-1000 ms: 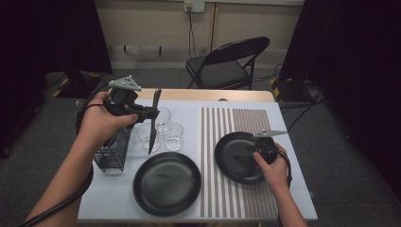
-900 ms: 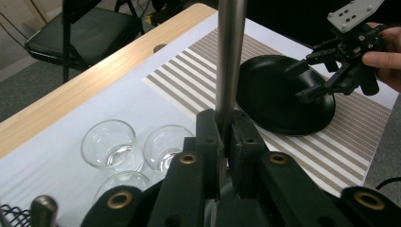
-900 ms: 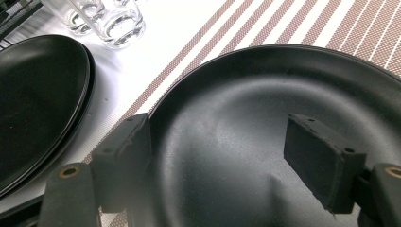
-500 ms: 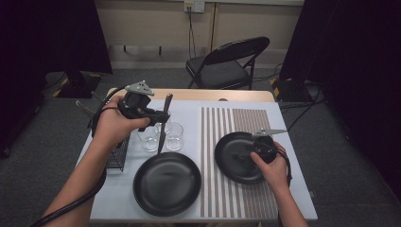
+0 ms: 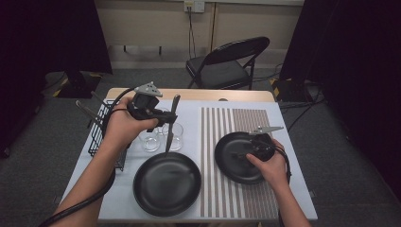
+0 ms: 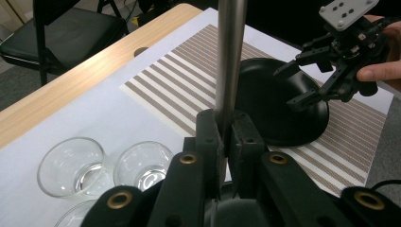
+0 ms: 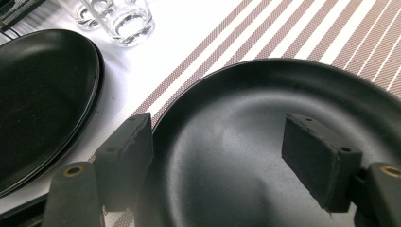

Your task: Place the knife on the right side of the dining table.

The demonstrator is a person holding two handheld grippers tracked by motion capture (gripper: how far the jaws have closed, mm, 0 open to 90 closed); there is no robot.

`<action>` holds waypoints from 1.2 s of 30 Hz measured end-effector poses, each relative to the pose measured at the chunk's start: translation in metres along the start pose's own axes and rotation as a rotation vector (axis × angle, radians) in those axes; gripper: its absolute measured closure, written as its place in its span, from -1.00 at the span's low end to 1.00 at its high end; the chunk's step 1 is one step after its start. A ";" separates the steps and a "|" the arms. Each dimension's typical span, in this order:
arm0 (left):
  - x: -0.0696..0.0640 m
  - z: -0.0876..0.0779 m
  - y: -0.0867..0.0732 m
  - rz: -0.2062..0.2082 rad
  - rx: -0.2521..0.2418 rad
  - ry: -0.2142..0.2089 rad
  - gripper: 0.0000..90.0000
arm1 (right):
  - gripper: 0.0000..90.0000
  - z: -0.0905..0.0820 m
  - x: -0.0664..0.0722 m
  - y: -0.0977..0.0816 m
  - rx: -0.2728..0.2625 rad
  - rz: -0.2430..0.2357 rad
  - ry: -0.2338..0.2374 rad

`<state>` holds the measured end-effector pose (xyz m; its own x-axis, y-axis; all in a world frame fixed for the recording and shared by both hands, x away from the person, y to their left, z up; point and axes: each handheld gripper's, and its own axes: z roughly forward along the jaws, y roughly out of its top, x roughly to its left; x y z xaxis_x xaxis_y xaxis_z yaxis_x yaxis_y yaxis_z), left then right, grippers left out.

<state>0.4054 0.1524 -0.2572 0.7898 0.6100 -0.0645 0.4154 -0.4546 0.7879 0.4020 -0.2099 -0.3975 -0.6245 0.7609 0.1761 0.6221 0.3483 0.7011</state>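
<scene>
High view: table w/ white mat (image 5: pixel 118 198) on the left part and striped placemat (image 5: pixel 236 198) on the right part; bare wood strip along the far edge, folding chair (image 5: pixel 227 66) beyond it. Open mat at near left, beside the black plate (image 5: pixel 166 183) that sits near centre. Second black plate (image 5: pixel 239 157) lies on the striped placemat, right. Wire rack (image 5: pixel 101 132) at the left edge, glasses (image 5: pixel 163 137) between rack and stripes. Left gripper (image 5: pixel 163 116) is above the glasses, pinching a long metal utensil (image 5: pixel 171 124) that hangs tip-down to just over the far rim of the centre plate. Right gripper (image 5: pixel 246 153) sits over the right plate, hand at its near right rim.

Left gripper view: utensil (image 6: pixel 231 56) is a plain silvery shaft, upright, clamped between the pads w/ jaws pressed tight on it. Glasses (image 6: pixel 106 165) below left, clear. Right gripper (image 6: pixel 307 80) seen far right, jaws spread over the black plate (image 6: pixel 272 109).

Right gripper view: jaws spread wide, nothing between the pads; left pad at the plate rim, right pad over the matte black plate (image 7: pixel 246 132) inside. Other plate (image 7: pixel 42 90) at left, a glass (image 7: pixel 125 19) far left.
</scene>
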 end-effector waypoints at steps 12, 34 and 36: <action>-0.006 0.014 0.004 0.010 0.008 -0.006 0.86 | -0.45 -0.005 0.004 0.011 0.020 -0.008 0.002; -0.017 0.035 0.010 0.022 -0.011 -0.018 0.86 | -0.44 -0.020 0.019 0.045 0.024 -0.058 0.004; -0.018 0.036 0.009 0.017 -0.016 -0.018 0.86 | -0.43 -0.020 0.020 0.047 0.027 -0.063 0.005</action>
<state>0.4109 0.1139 -0.2707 0.8049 0.5902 -0.0618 0.3946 -0.4544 0.7986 0.4095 -0.1897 -0.3468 -0.6654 0.7341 0.1354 0.5937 0.4104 0.6922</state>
